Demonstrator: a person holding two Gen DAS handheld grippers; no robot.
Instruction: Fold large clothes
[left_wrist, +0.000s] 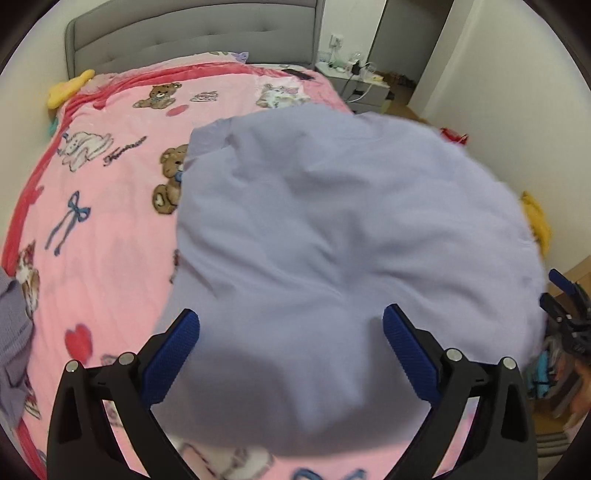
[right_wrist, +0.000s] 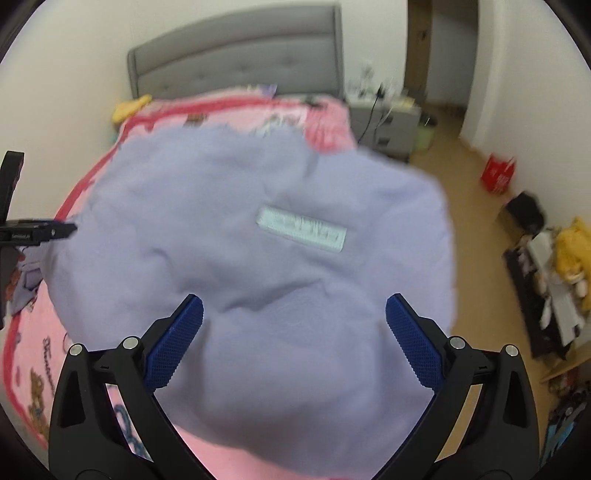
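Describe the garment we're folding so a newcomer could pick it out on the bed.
Start at the grey padded headboard, then come down the pink cartoon-print blanket covering the bed. The plain lavender fabric garment is spread over its right side. Unlike the printed blanket, it is unpatterned except for a pale rectangular label; a second purple cloth is bunched at the left edge.

1 lavender garment (left_wrist: 332, 229), 2 tools (left_wrist: 291, 332) (right_wrist: 294, 325), 1 pink blanket (left_wrist: 110, 221), 1 headboard (left_wrist: 192, 33)
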